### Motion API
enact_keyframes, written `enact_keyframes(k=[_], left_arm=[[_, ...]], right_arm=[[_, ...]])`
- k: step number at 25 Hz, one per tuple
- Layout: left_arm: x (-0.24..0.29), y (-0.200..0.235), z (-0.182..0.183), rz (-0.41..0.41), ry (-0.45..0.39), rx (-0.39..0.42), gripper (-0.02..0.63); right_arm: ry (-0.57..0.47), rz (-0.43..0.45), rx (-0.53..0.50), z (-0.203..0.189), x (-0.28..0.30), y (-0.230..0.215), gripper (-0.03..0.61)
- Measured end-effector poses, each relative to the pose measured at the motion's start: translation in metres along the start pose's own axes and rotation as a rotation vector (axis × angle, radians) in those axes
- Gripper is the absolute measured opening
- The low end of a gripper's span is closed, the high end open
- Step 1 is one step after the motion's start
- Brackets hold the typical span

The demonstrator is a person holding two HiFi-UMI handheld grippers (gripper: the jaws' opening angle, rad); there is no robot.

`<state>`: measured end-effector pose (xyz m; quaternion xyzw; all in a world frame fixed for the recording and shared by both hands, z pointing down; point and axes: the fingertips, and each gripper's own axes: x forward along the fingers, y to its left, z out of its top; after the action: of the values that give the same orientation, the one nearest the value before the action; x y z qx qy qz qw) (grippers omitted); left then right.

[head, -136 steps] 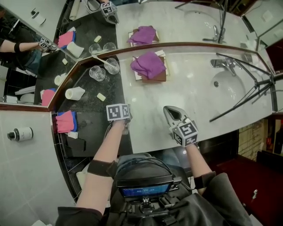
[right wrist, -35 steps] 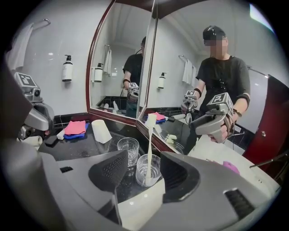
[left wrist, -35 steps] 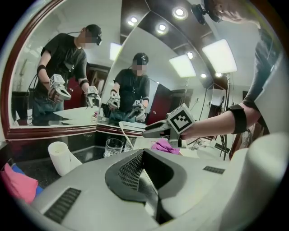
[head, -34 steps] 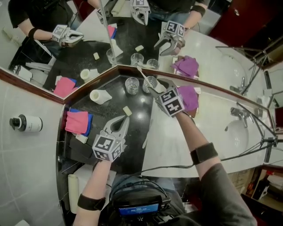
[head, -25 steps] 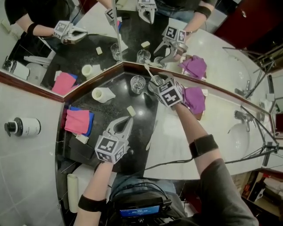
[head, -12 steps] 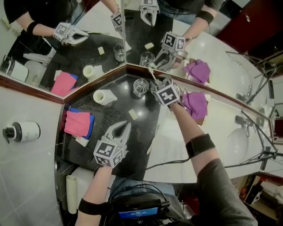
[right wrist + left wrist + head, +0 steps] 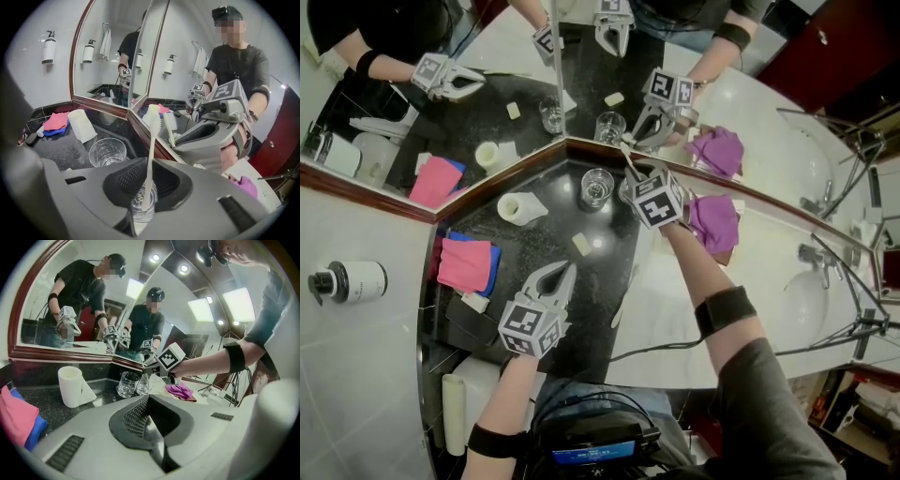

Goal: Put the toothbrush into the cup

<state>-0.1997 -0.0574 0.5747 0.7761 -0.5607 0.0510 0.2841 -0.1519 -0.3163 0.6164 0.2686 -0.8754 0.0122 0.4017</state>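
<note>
A white toothbrush (image 7: pixel 151 154) stands upright in a clear glass (image 7: pixel 140 208) at the mirror corner of the black counter. My right gripper (image 7: pixel 147 180) points down over that glass. Its jaws have just been closing, and their pads now press on the toothbrush handle. From the head view the brush head (image 7: pixel 626 153) pokes out beyond the right gripper (image 7: pixel 630 187), which hides the glass. A second, empty glass (image 7: pixel 597 186) stands just to the left. My left gripper (image 7: pixel 562 272) hovers over the black counter nearer the front, shut and empty.
A white roll (image 7: pixel 517 206), a pale soap bar (image 7: pixel 579 245) and a pink cloth on a blue one (image 7: pixel 464 264) lie on the black counter (image 7: pixel 581 309). A purple cloth (image 7: pixel 712 217) lies right of the right gripper. Mirrors close off the back. A basin (image 7: pixel 802 300) lies far right.
Since the oldest frame both grippers came from the counter's front edge. The right one reached the glass with the toothbrush and has stayed there over the last second. The left has barely moved.
</note>
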Motion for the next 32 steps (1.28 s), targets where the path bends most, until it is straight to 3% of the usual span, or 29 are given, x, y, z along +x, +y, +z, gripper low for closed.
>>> enact_keyframes(k=[10, 20, 26, 32], left_arm=[[-0.008, -0.022, 0.005, 0.0, -0.002, 0.027, 0.0], [-0.022, -0.062, 0.026, 0.0, -0.044, 0.098, 0.0], [-0.029, -0.085, 0.032, -0.007, -0.058, 0.143, 0.0], [-0.035, -0.102, 0.032, -0.006, -0.053, 0.178, 0.0]], right_arm=[[-0.144, -0.032, 0.029, 0.027, -0.057, -0.011, 0.055], [-0.392, -0.024, 0.082, 0.051, -0.173, -0.004, 0.055], [-0.464, -0.007, 0.118, 0.022, -0.244, 0.02, 0.055], [-0.466, -0.005, 0.161, -0.029, -0.297, 0.042, 0.055]])
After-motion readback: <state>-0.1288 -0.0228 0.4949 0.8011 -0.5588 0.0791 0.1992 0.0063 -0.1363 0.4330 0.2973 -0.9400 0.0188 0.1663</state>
